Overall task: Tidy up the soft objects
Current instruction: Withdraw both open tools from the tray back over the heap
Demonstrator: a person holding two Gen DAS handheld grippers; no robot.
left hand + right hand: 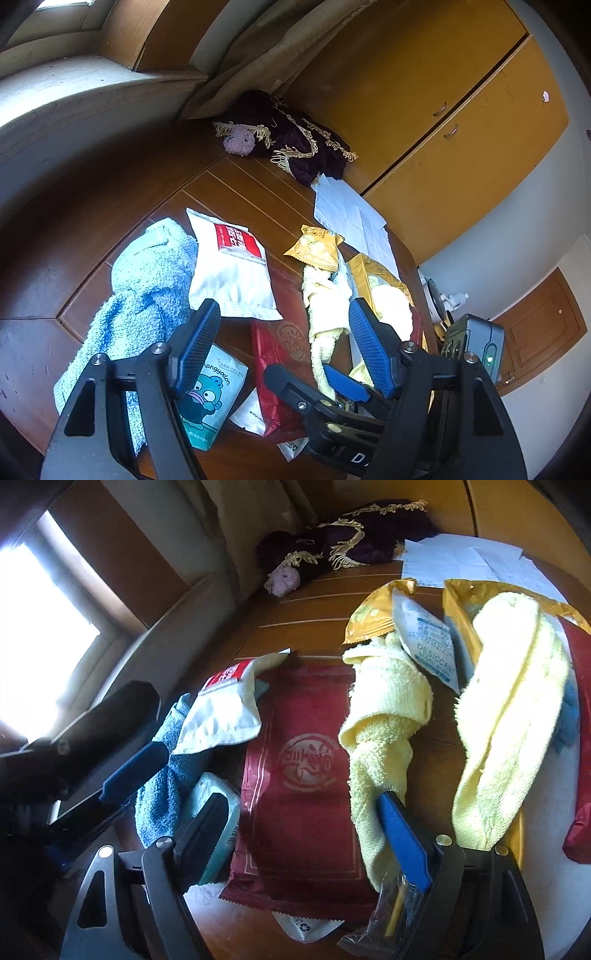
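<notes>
My two tongs, both wide apart

My left tongs [284, 328] hang spread wide with nothing between them. My right tongs [299, 819] gape wide too, low and just beside the left ones.

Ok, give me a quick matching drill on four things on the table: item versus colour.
Items:
1. towel at the left
2. rolled washcloth
3. large flat pouch with a round emblem
4. fringed cloth at the far edge

Colours:
A. dark purple
B. pale yellow
C. light blue
D. dark red

Pairs: 1-C, 2-B, 3-D, 4-A
</notes>
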